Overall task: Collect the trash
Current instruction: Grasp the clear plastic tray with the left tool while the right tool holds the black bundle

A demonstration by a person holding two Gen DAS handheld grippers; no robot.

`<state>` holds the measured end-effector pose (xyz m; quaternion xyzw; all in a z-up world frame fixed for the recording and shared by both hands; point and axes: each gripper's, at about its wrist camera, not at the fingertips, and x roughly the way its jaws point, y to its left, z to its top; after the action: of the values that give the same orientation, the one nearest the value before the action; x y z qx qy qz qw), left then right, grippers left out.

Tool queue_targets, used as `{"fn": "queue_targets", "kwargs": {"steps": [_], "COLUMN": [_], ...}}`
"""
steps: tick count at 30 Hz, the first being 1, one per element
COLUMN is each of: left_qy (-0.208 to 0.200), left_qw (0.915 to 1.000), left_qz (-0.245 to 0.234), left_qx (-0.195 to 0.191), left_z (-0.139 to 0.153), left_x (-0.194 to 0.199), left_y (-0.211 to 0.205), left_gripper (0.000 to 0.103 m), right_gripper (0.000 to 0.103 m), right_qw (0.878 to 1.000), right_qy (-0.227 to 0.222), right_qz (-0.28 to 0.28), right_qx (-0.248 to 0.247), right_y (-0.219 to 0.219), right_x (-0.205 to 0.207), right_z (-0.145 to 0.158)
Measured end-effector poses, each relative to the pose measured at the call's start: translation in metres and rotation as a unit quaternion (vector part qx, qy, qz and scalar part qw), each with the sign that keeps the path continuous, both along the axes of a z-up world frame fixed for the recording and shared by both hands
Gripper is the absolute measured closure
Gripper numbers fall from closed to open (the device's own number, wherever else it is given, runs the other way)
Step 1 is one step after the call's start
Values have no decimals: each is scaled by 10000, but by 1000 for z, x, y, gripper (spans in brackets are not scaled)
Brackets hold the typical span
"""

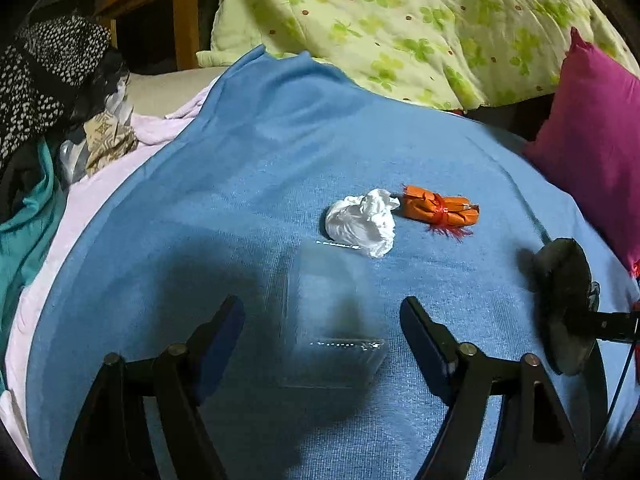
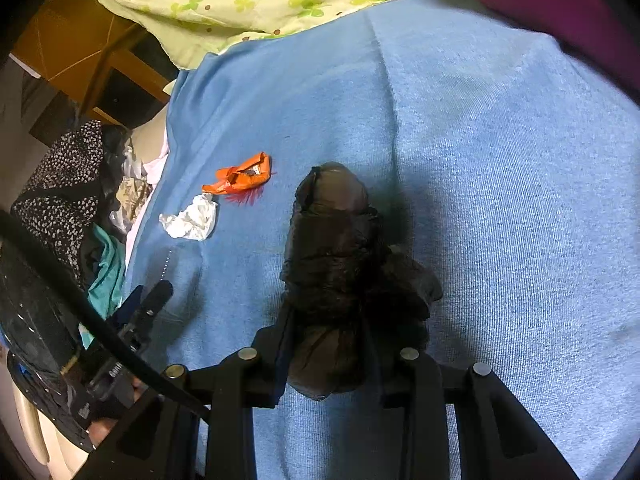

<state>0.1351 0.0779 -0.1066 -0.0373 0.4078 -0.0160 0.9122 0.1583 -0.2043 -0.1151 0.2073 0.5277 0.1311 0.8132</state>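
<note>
A crumpled white tissue (image 1: 362,222) and an orange wrapper (image 1: 438,210) with red fringe lie side by side on the blue cloth (image 1: 240,184). A clear plastic box (image 1: 334,320) sits on the cloth between the fingers of my open left gripper (image 1: 322,322), not gripped. My right gripper (image 2: 340,336) is shut on a rolled black plastic bag (image 2: 336,248), its open mouth pointing forward. The tissue (image 2: 190,220) and wrapper (image 2: 240,178) lie to its left. The bag also shows at the right of the left wrist view (image 1: 564,304).
A green clover-print quilt (image 1: 400,20) lies at the back. A magenta pillow (image 1: 592,140) sits at the right. A pile of clothes (image 1: 52,92) lies off the left edge, with wooden furniture (image 1: 160,0) behind.
</note>
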Motion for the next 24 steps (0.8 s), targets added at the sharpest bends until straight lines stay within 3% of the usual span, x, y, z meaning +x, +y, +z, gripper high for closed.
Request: {"fn": "queue_targets", "kwargs": {"steps": [3, 9, 16, 20, 24], "left_qy": [209, 179, -43, -221, -490], "left_qw": [9997, 9997, 10000, 9997, 9988], "left_qz": [-109, -108, 8, 17, -11], "left_qx": [-41, -96, -41, -61, 82], "left_z": [-8, -7, 8, 21, 33], "left_x": [6, 4, -11, -33, -57], "left_y": [-3, -1, 3, 7, 5], "left_gripper": [53, 56, 56, 56, 56], "right_gripper": [68, 70, 70, 70, 70], "right_qw": [9998, 9968, 9815, 9726, 9709], "right_qy": [-93, -446, -1327, -1763, -1873], "right_qz": [77, 255, 459, 363, 216], "right_qx": [-153, -615, -1298, -1472, -1478], "right_y": [5, 18, 44, 50, 48], "right_x": [-1, -7, -28, -56, -79], "right_z": [2, 9, 26, 37, 42]}}
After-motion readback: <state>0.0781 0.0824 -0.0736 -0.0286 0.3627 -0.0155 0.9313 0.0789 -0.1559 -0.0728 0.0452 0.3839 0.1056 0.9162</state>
